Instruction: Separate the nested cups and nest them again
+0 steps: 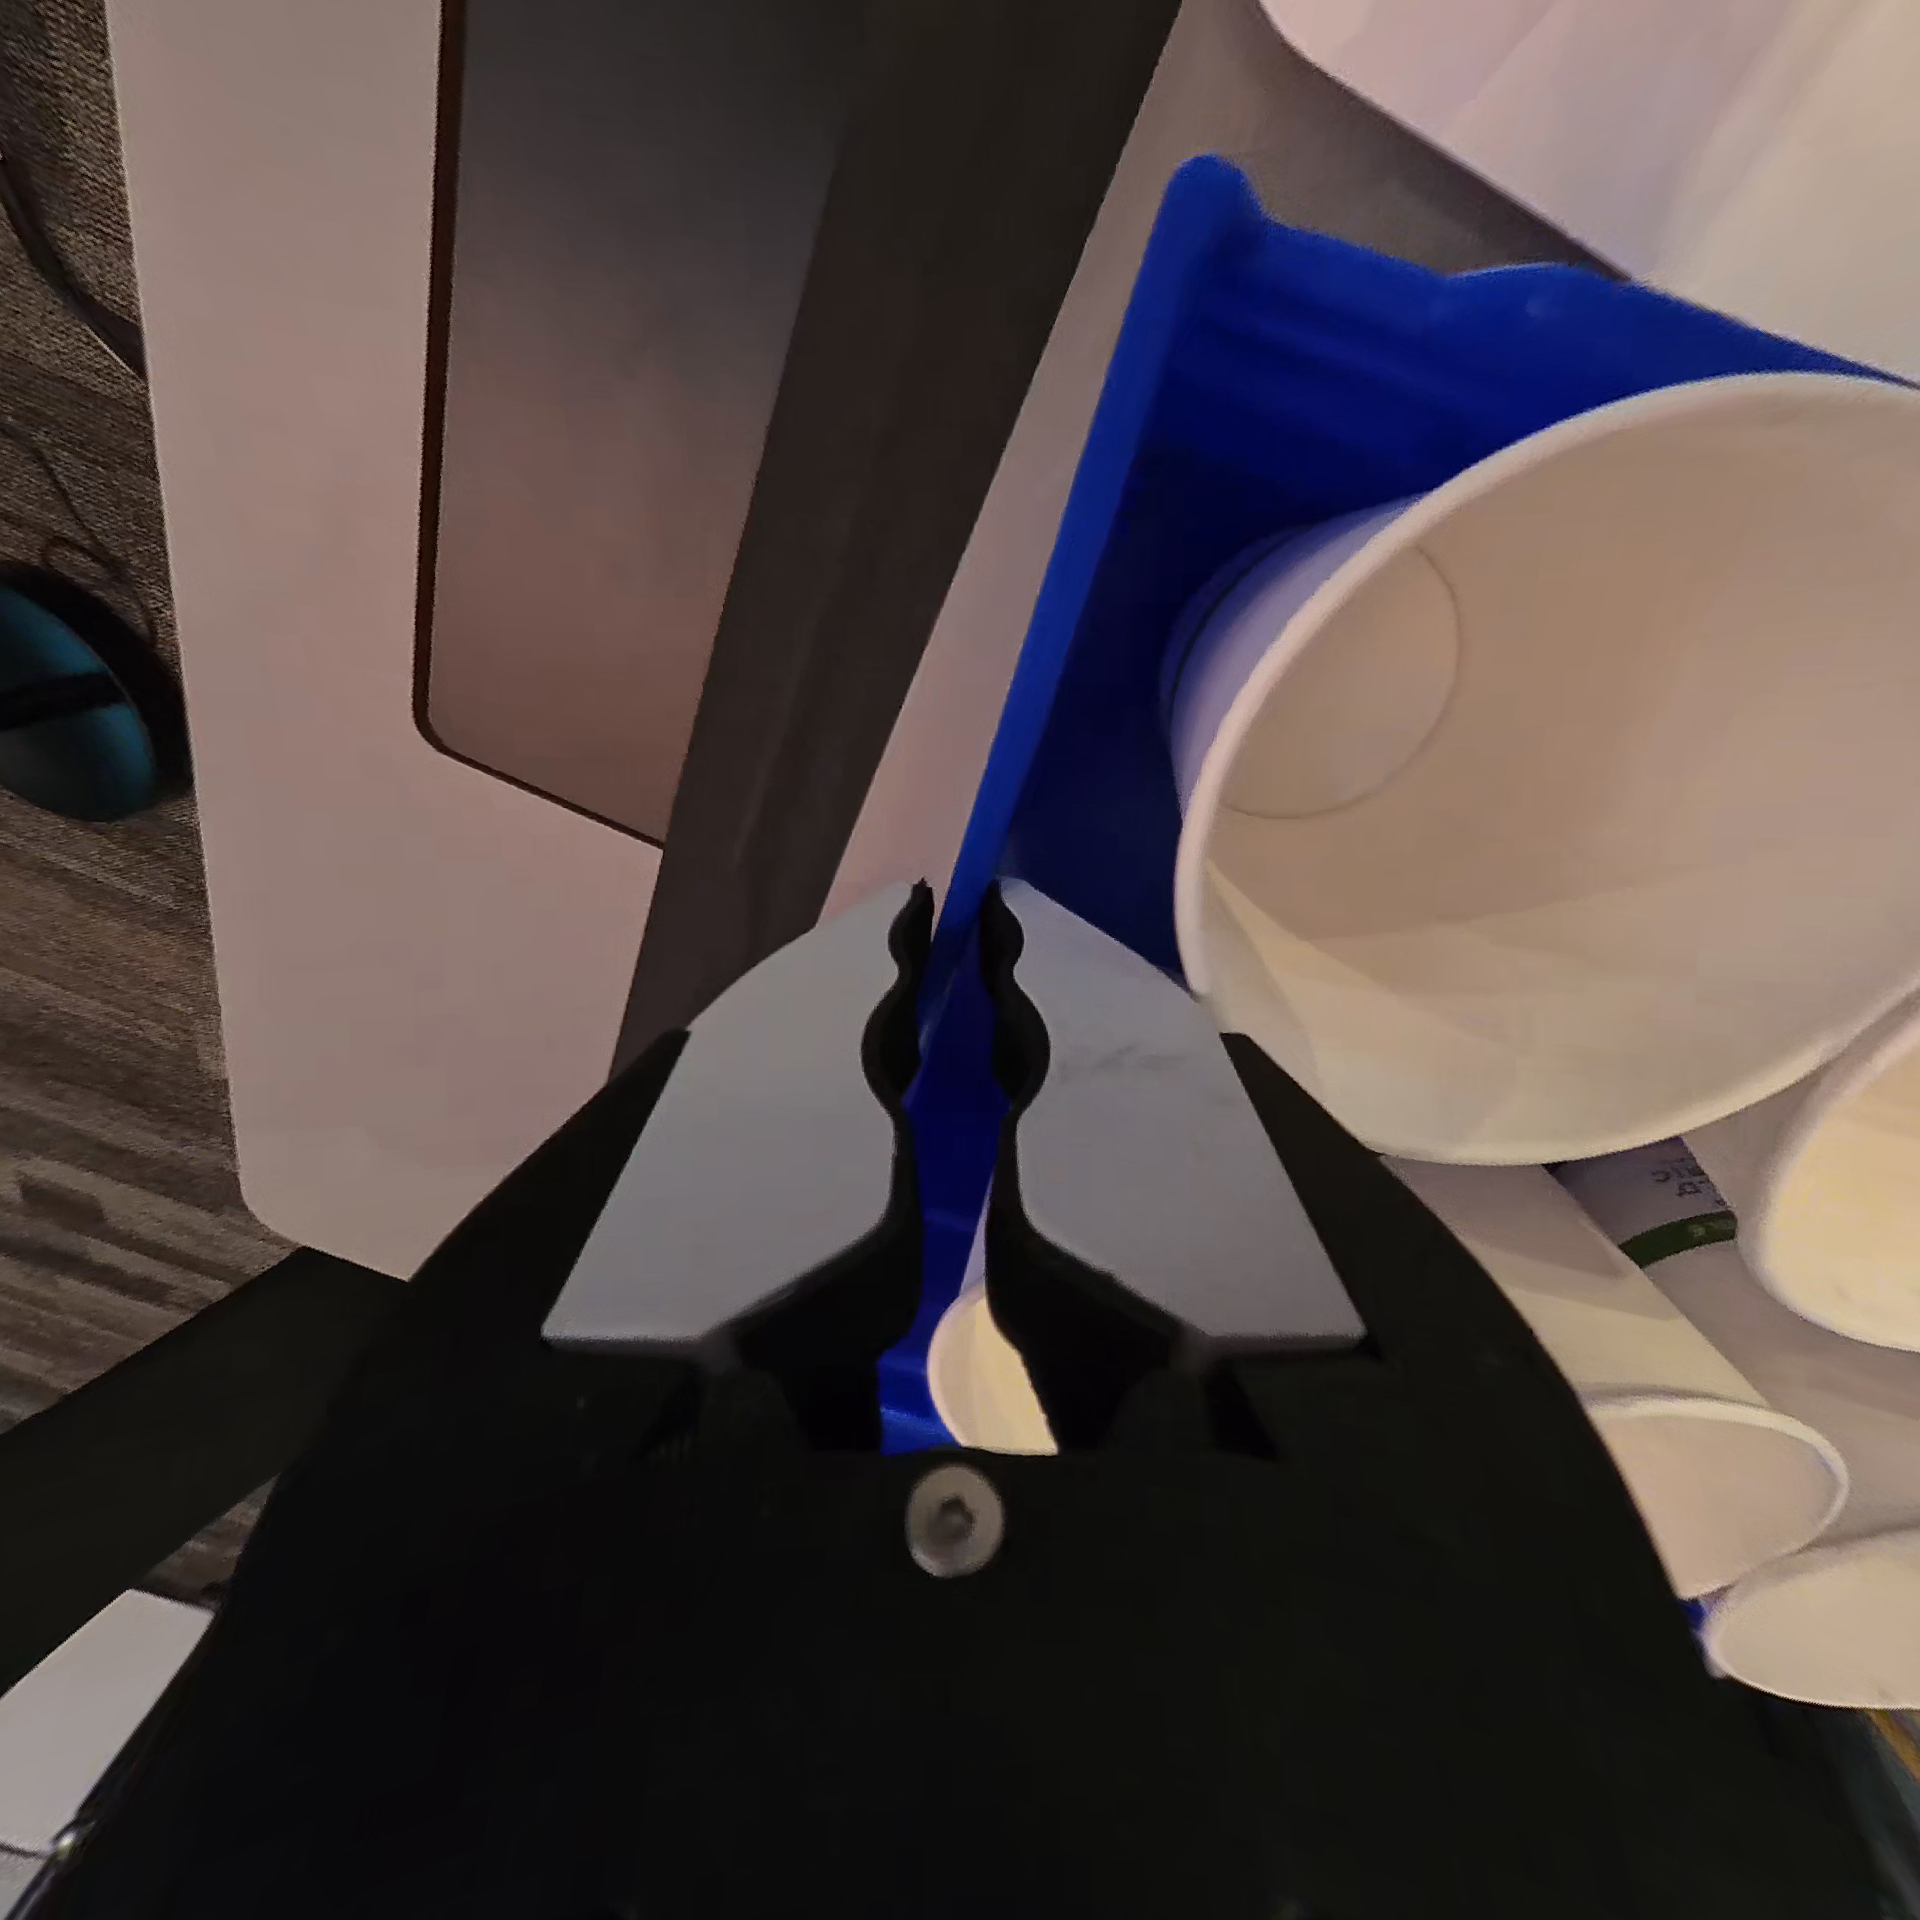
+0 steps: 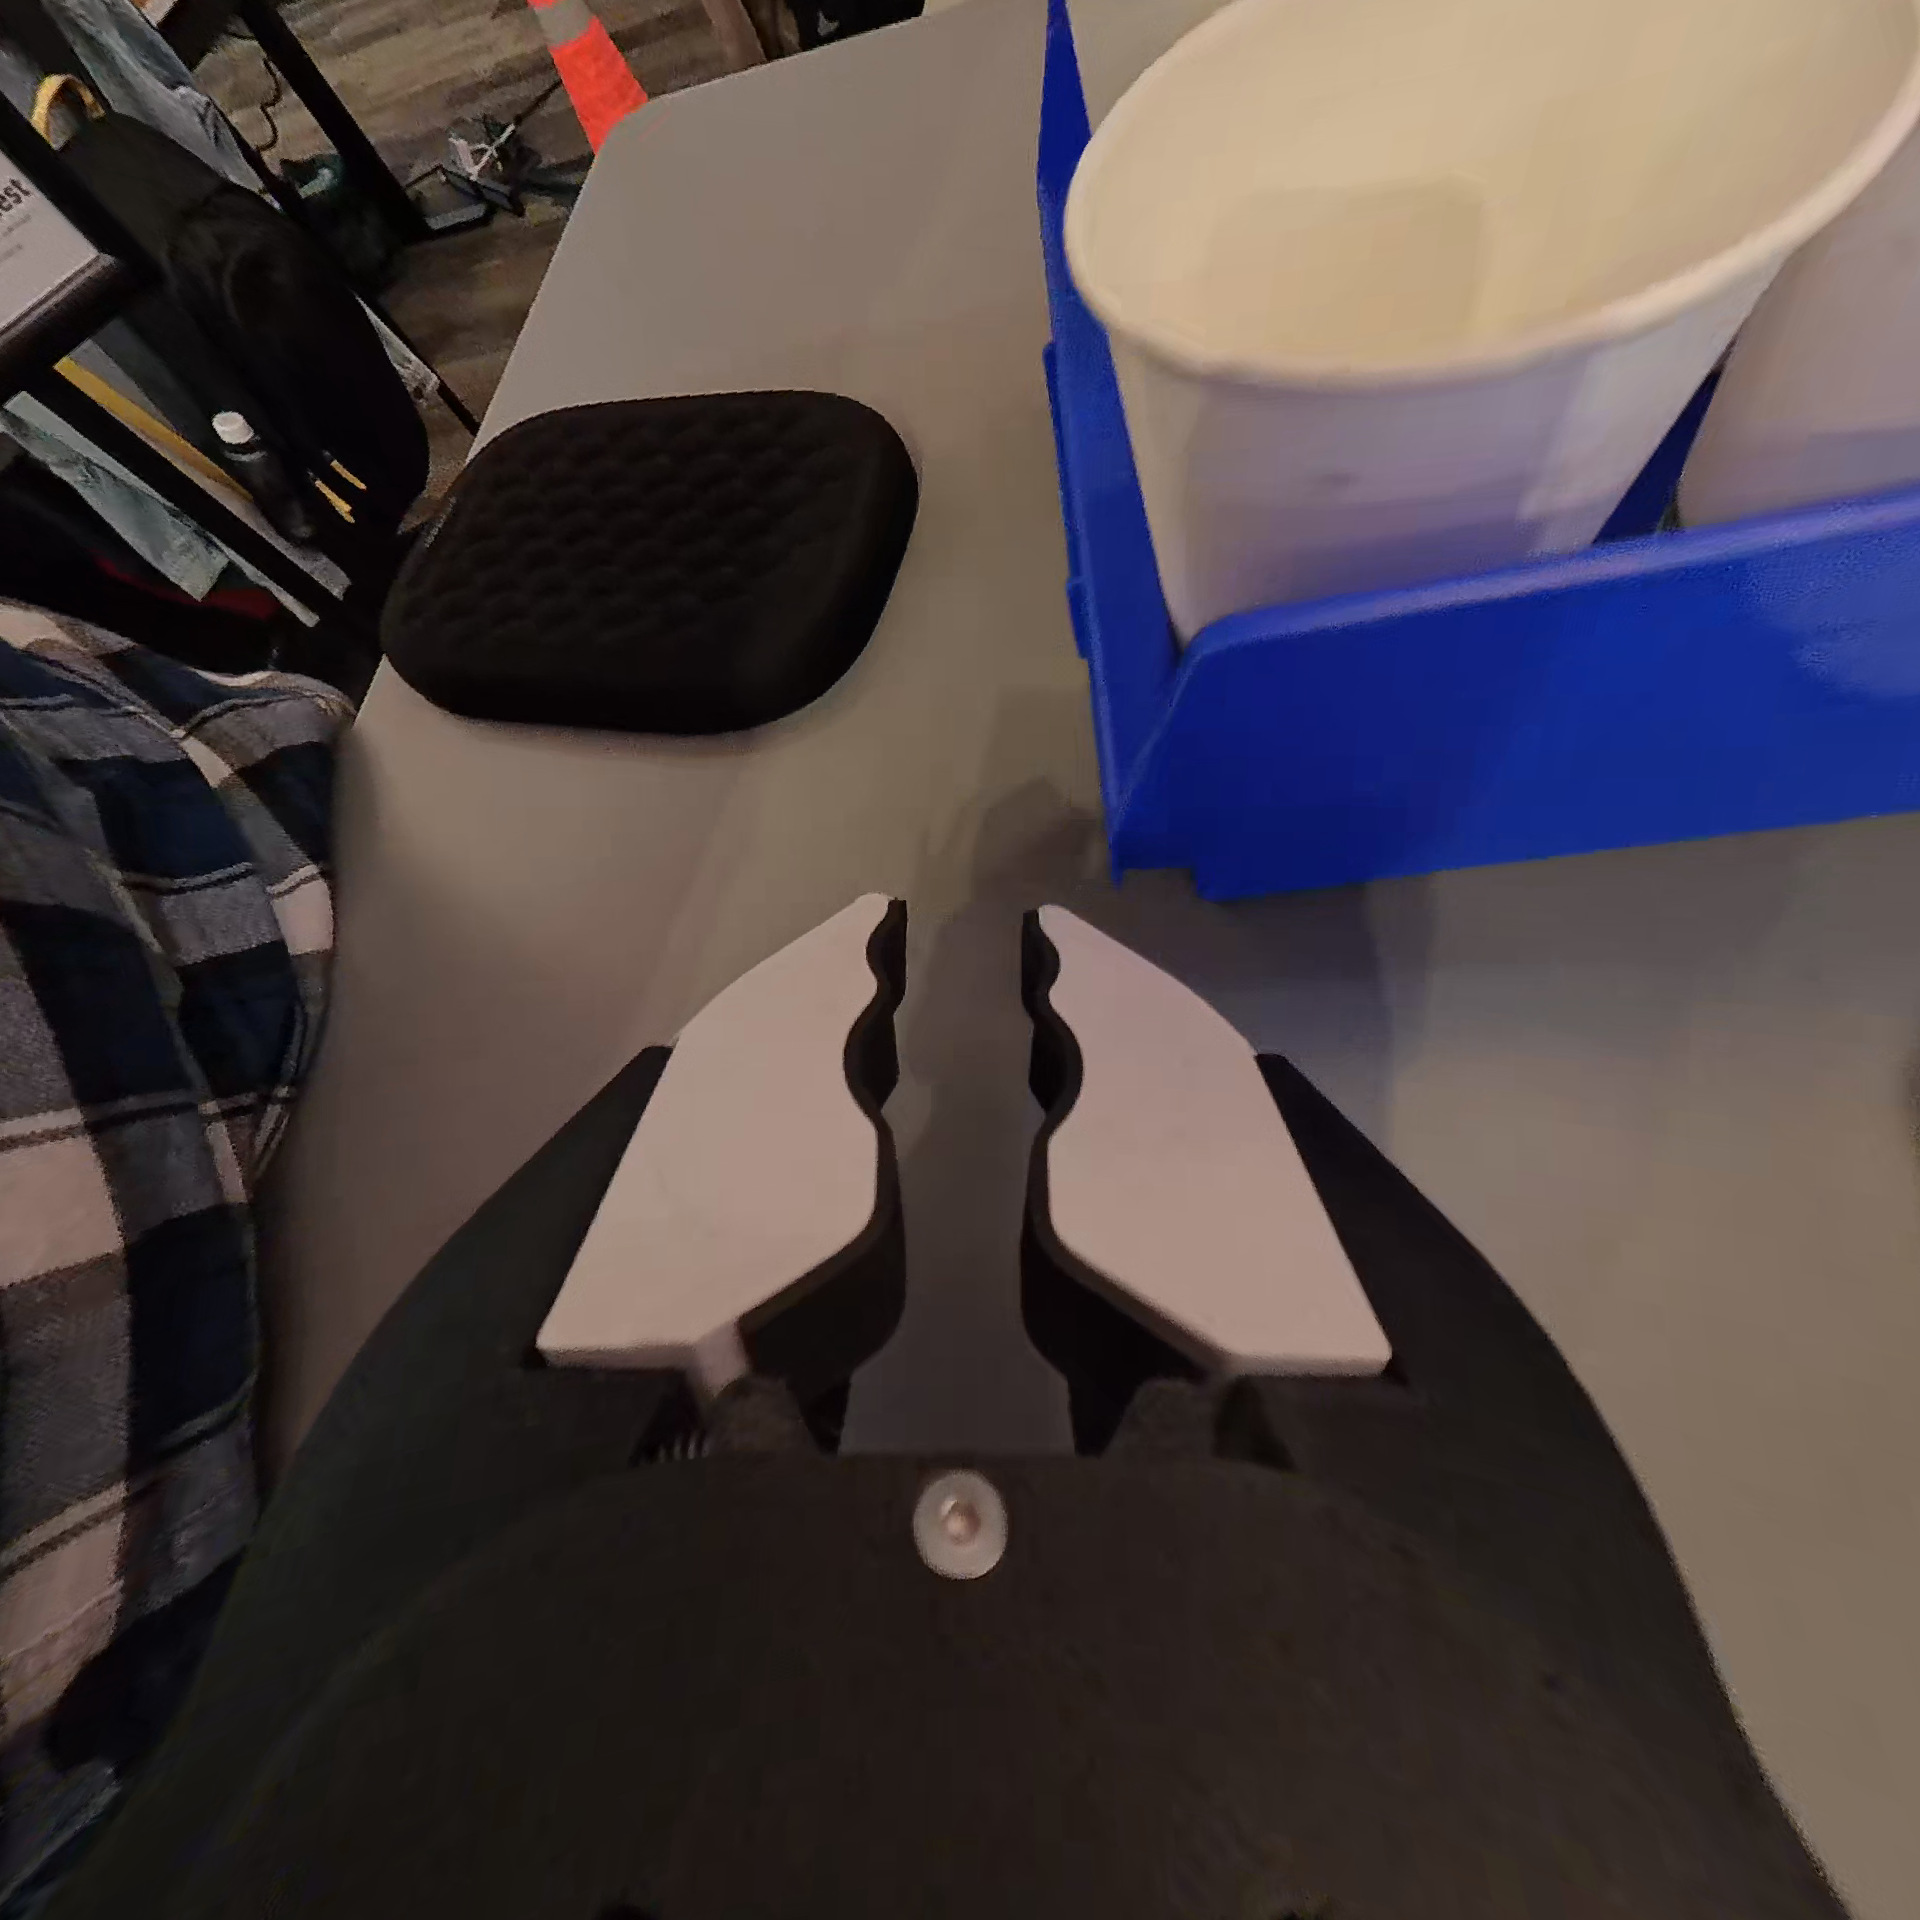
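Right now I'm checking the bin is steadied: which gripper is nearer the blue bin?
Left. Left gripper clamps the bin wall; right gripper is open, short of it.

Dim, warm indoor light on both my views. The white cups (image 1: pixel 1558 769) smear with motion blur, the blue bin (image 2: pixel 1507 727) looks soft, and a faint shadow lies on the bench (image 2: pixel 727 852). Wide-angle lenses bend the edges.

left gripper (image 1: pixel 954 914): fingers clamped on blue bin wall (image 1: pixel 1049 727) | right gripper (image 2: pixel 964 920): fingers parted, nothing between, above table
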Demonstrator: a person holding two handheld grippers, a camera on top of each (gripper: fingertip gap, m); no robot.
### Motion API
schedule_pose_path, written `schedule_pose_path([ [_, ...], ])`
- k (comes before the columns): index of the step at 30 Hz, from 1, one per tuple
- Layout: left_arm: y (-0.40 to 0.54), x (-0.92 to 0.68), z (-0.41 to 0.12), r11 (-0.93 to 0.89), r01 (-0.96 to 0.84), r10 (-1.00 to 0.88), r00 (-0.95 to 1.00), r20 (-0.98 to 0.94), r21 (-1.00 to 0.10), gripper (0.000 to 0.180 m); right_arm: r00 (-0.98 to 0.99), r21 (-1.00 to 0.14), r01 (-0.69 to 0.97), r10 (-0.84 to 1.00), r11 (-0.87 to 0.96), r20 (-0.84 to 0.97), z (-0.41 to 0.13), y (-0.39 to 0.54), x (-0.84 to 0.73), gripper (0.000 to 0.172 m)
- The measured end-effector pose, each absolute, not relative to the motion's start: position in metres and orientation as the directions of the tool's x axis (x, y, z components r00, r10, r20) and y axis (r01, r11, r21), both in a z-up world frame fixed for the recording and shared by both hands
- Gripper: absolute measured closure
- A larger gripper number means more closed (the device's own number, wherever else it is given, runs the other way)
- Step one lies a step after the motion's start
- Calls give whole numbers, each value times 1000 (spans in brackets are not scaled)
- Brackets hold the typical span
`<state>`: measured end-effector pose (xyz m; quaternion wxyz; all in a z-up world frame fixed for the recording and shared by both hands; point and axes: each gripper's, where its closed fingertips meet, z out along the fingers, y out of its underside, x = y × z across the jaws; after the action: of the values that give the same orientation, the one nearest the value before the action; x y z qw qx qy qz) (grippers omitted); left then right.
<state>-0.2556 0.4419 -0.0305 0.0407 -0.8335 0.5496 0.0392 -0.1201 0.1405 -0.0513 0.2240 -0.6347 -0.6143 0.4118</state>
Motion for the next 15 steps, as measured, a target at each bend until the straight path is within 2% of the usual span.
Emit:
schedule_pose_path([
  [15, 458, -253, -31, -381, -924, -917, 381, -116, -27, 169, -47, -782, 586, 954, -214, -296, -63, 143, -94, 154],
])
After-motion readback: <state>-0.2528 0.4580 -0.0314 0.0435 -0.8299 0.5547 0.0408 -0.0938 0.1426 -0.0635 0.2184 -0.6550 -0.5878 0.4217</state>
